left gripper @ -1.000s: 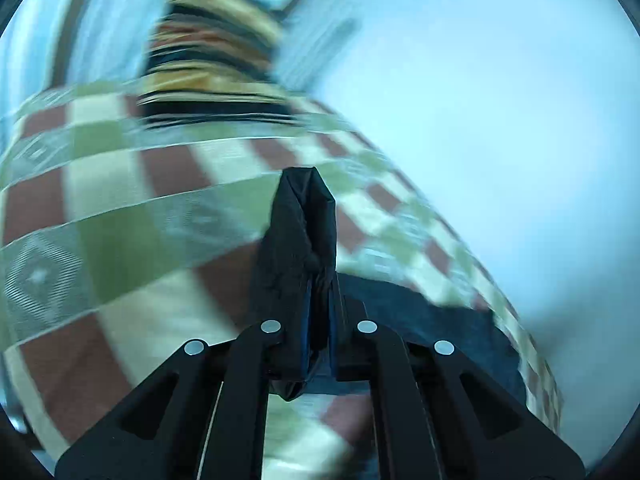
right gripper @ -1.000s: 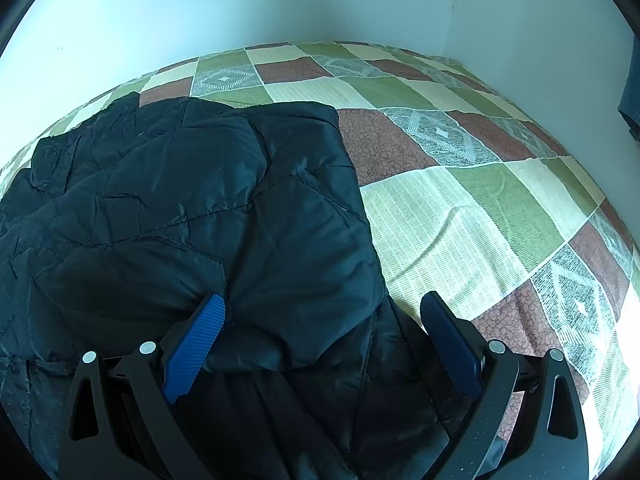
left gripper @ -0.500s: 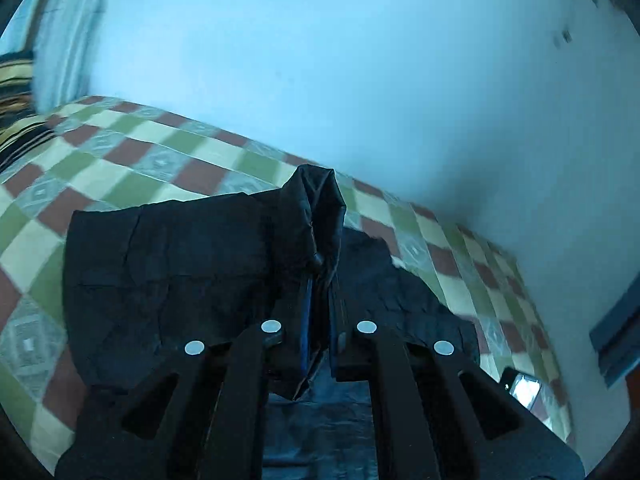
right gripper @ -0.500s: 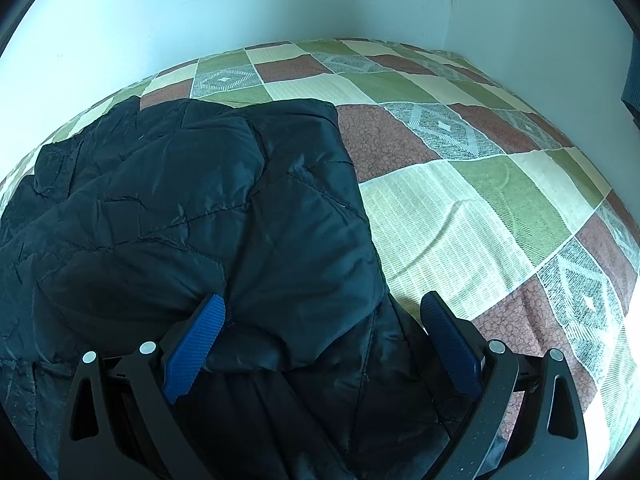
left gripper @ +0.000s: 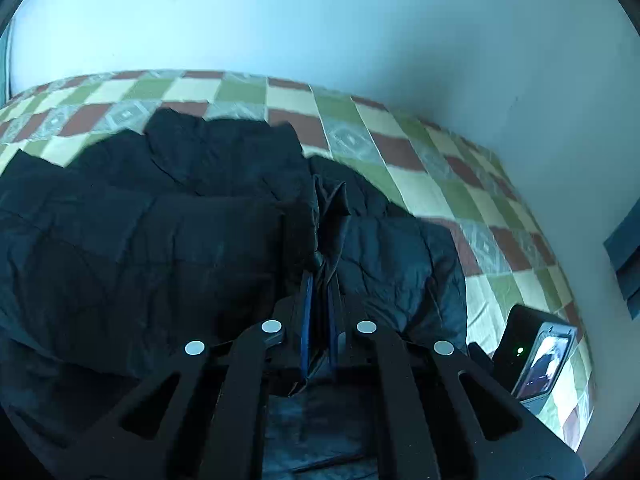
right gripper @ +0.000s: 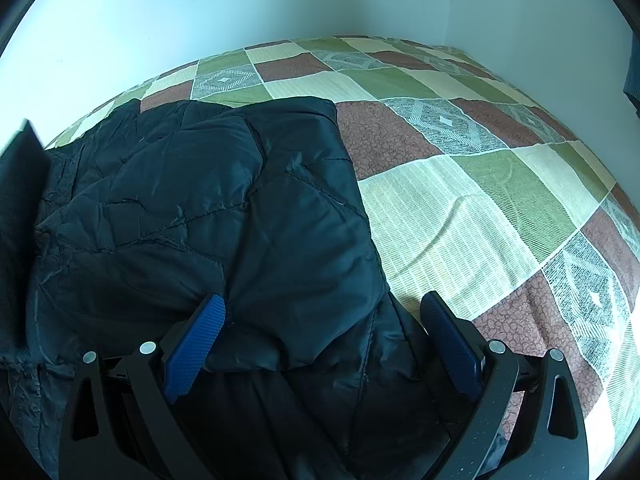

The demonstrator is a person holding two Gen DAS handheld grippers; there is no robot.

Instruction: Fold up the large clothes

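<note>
A black quilted jacket lies spread on a checkered bedspread. My left gripper is shut on a bunched fold of the jacket, which sticks up past its blue pads. In the right wrist view the jacket fills the left half, one layer folded over another. My right gripper hangs open just above the jacket's near edge, and its blue pads straddle a fold without pressing it. A dark shape cuts in at the left edge; I cannot tell what it is.
Pale walls close the bed's far side and meet in a corner. Bare bedspread stretches right of the jacket. The right gripper's body with a lit screen sits at the lower right of the left wrist view.
My left gripper has swung across the bed with the jacket fold held in it and now faces the jacket's body. A dark shape has come in at the right view's left edge. The right gripper kept still.
</note>
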